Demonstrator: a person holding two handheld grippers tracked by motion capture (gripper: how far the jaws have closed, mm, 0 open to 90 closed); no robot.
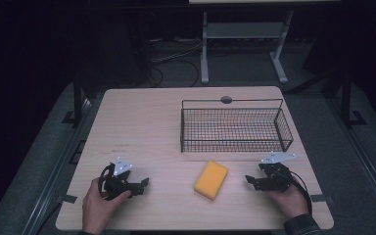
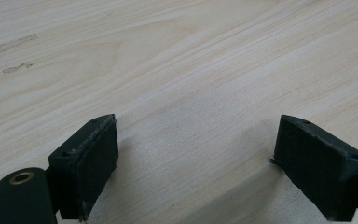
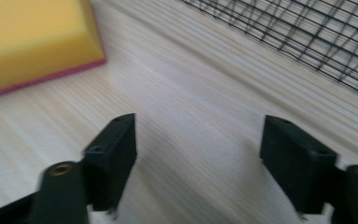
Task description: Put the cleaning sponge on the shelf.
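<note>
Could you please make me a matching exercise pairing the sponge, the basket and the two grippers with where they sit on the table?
Things:
1. sponge
2. basket
3. left gripper
4. right gripper

Places:
A. far right part of the table, beyond the sponge
B. near left, jaws open over bare wood
C. near middle, between the two grippers
D. near right, jaws open, pointing toward the sponge

Pairs: 1-C, 2-A, 3-B, 4-D
</note>
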